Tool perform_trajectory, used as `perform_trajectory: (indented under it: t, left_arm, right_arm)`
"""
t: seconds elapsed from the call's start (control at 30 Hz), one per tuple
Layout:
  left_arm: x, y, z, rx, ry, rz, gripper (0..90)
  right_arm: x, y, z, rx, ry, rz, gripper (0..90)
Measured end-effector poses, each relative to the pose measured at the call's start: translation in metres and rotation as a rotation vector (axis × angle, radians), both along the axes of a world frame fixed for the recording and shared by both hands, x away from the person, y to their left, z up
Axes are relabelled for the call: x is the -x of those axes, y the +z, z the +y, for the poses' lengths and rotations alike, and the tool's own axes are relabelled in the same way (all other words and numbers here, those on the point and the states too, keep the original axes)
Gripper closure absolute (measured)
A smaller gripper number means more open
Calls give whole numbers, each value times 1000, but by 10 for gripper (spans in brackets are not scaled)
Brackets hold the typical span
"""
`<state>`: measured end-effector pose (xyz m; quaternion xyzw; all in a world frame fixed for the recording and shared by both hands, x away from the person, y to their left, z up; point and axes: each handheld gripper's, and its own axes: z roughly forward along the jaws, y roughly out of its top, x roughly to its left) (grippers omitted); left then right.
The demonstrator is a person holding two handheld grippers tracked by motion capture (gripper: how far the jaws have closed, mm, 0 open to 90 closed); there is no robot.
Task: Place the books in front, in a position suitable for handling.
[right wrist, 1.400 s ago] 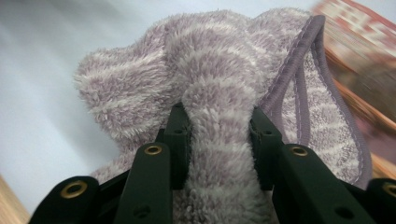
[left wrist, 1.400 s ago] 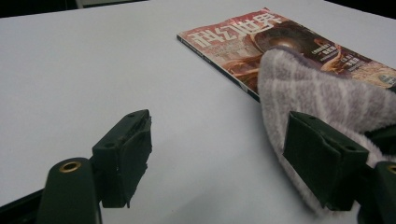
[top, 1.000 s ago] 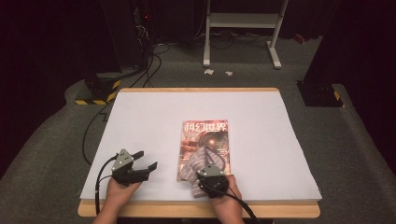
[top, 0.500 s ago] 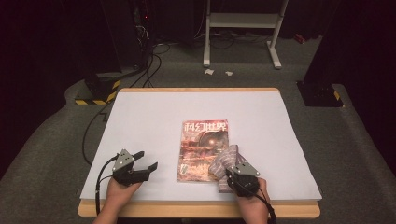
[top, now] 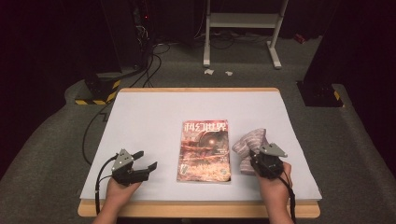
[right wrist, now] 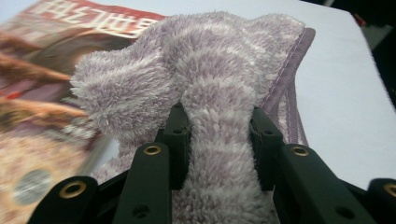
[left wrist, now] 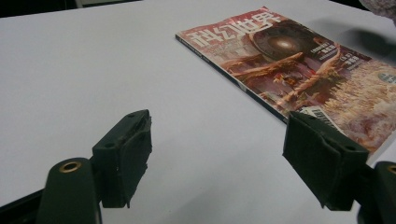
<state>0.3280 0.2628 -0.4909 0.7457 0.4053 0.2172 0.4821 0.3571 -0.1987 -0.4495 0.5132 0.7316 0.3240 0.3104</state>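
Note:
A magazine (top: 204,150) with a reddish cover lies flat in the middle of the white table (top: 154,112). My right gripper (top: 252,157) is shut on a fluffy purple-and-white striped cloth (top: 250,143), held just right of the magazine. In the right gripper view the cloth (right wrist: 210,84) bulges up between the two jaws, with the magazine (right wrist: 42,93) at the left. My left gripper (top: 147,161) rests near the front left of the table, open, with nothing between its jaws. In the left gripper view the magazine (left wrist: 299,65) lies ahead to the right of my left gripper (left wrist: 224,154).
The table's wooden front edge (top: 196,208) runs just in front of both hands. Beyond the table stand a white metal frame (top: 243,28) and dark equipment with cables (top: 126,42) on the grey floor.
My right gripper has carried the cloth to the right, off the magazine's lower part to the table beside it. The left gripper has stayed where it was.

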Motion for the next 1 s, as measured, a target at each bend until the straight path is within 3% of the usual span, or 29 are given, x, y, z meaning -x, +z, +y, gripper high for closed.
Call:
perform_trajectory:
  t: [0.17, 0.37, 0.57, 0.67, 0.8, 0.9, 1.0]
  left_arm:
    - [0, 0, 0, 0, -2, 0, 238]
    - [0, 0, 0, 12, -2, 3, 238]
    - [2, 4, 0, 34, -15, -6, 240]
    - [3, 5, -3, 34, -19, -4, 240]
    - [3, 4, -6, 27, -32, 0, 239]
    - [3, 4, -10, 25, -42, 2, 241]
    - [3, 4, -12, 26, -49, 3, 243]
  right_arm:
    - [-19, -5, -18, 25, -62, 16, 660]
    - [-39, -18, -32, 53, -108, 67, 638]
    - [-48, -37, -34, 56, -101, 124, 520]
    - [-45, -36, -34, 50, -97, 101, 461]
    - [-37, -23, -31, 43, -92, 43, 422]
    - [-26, -7, -19, 21, -38, -20, 433]
    - [-17, 4, -2, -1, 24, -52, 444]
